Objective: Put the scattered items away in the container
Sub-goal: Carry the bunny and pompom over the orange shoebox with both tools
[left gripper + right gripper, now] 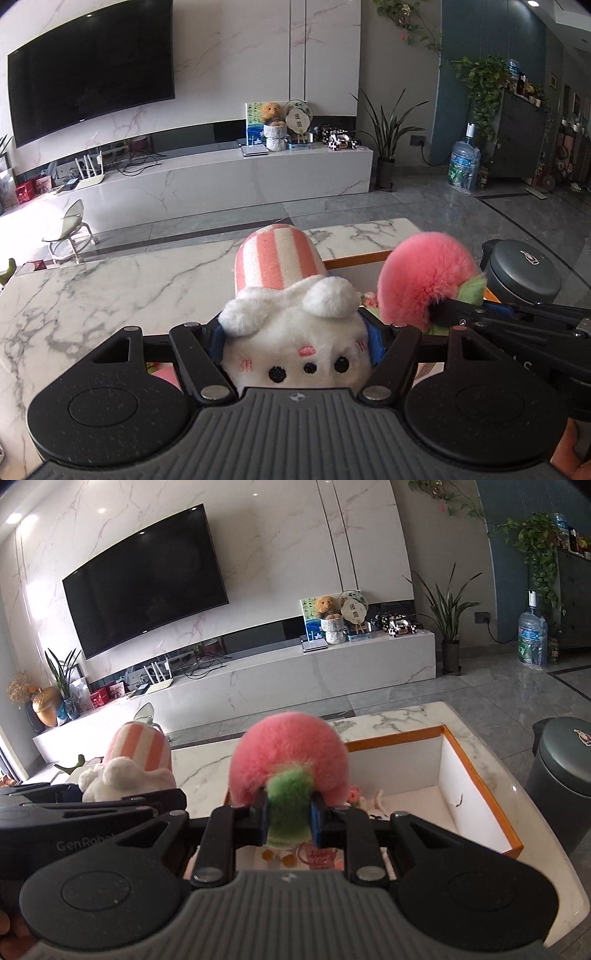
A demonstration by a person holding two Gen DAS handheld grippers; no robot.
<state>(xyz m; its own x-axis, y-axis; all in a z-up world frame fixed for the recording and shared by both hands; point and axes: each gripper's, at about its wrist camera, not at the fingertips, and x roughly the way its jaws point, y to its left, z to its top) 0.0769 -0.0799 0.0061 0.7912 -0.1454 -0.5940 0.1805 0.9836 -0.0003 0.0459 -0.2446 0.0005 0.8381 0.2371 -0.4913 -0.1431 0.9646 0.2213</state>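
Fingers of your right gripper (289, 814) clamp only the pink plush's (290, 753) green tuft; your left gripper (295, 341) squeezes the white plush (295, 354). Either could slip outside the box (476, 771).

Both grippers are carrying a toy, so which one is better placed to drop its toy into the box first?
Right. Its gripper holds the peach plush directly above the box; the left gripper, holding the bunny, sits beside it over the table.

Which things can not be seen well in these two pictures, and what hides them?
- Box contents: right wrist view, mostly behind the right tongs and the pink peach plush.
- White rabbit plush lower body: left wrist view, behind the left tongs.
- Small ornaments on the TV bench: too small.
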